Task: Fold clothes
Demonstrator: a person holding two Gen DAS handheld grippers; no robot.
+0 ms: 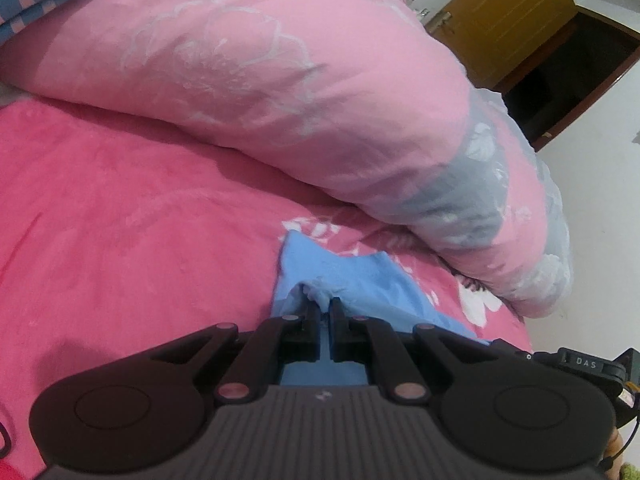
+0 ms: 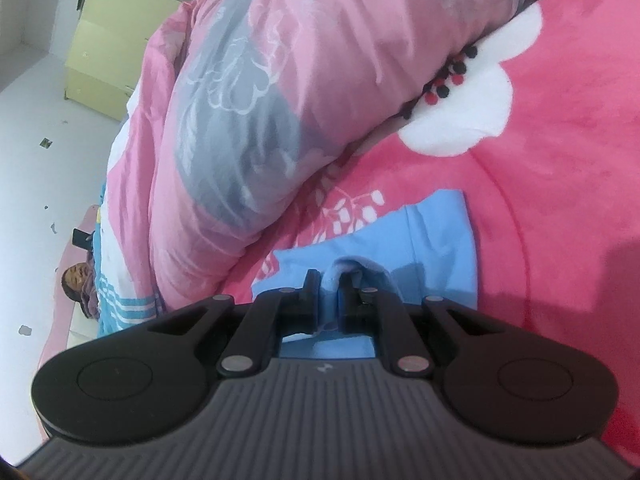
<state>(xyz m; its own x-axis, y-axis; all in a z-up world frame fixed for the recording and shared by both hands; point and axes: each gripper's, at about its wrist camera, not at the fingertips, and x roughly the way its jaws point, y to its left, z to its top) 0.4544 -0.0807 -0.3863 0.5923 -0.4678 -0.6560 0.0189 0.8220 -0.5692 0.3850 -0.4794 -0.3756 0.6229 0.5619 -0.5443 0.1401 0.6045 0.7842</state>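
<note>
Nearest to me, my left hand-held gripper (image 1: 325, 303) has its two black fingers drawn almost together, pinching a small bunched ridge of the blue garment (image 1: 360, 280). The cloth rises between the fingers and falls away flat beyond them. My right hand-held gripper (image 2: 330, 280) does the same: its fingers are nearly closed on a puckered fold of the blue garment (image 2: 432, 256), with fabric showing in the narrow gap between them.

The garment lies on the bed, spread over a pink bedsheet (image 1: 120, 220) printed with white flowers (image 2: 472, 112). In the left wrist view the blue cloth reaches a little way ahead and to the right of the fingers, ending in two soft points. In the right wrist view it stretches to the right, with a straight edge at its far right side.

Just beyond the garment, a bulky pink quilt (image 1: 240, 80) with grey patches and pale flower outlines lies heaped across the bed, its rolled edge near the cloth.

Farther off, the left wrist view shows a brown wooden door (image 1: 520, 12) and a white wall. The right wrist view shows a pale yellow cabinet (image 2: 108, 48) on a light floor.
</note>
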